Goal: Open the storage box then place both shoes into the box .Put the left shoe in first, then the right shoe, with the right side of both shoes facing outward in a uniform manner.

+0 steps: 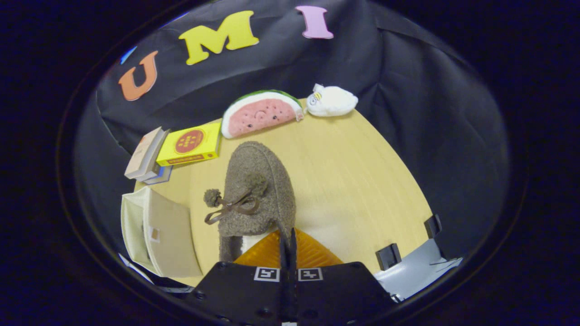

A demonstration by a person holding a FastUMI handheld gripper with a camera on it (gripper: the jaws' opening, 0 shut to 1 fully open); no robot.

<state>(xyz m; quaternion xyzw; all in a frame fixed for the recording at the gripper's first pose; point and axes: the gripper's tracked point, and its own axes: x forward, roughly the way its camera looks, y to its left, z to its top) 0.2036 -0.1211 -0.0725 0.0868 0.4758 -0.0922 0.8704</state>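
No legible text. Yellow box (189,145) on the counter (353,181) has a round red emblem and a red strip, print too small to read. Square coded markers (287,274) sit by the jaws.

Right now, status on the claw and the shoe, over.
Claw closed, pinching the heel rim of the brown shoe. Shoe over the wooden table, toe pointing away. Storage box beside the shoe, lid open. Nothing between shoe and box.
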